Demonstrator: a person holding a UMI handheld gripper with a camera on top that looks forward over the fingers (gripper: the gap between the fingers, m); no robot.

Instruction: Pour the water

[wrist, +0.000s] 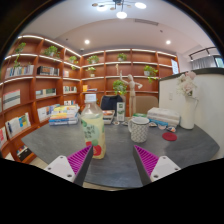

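A clear plastic bottle with a pale drink and a red-and-green label stands upright on the grey table, just ahead of my left finger. Farther back and to the right stands a small patterned cup. My gripper is open, its magenta pads spread wide with only bare tabletop between them. The bottle stands beyond the left fingertip and is not held.
A white box and a white vase with flowers stand at the table's right side, with a small red object near them. A stack of books lies at the left. Bookshelves line the walls behind.
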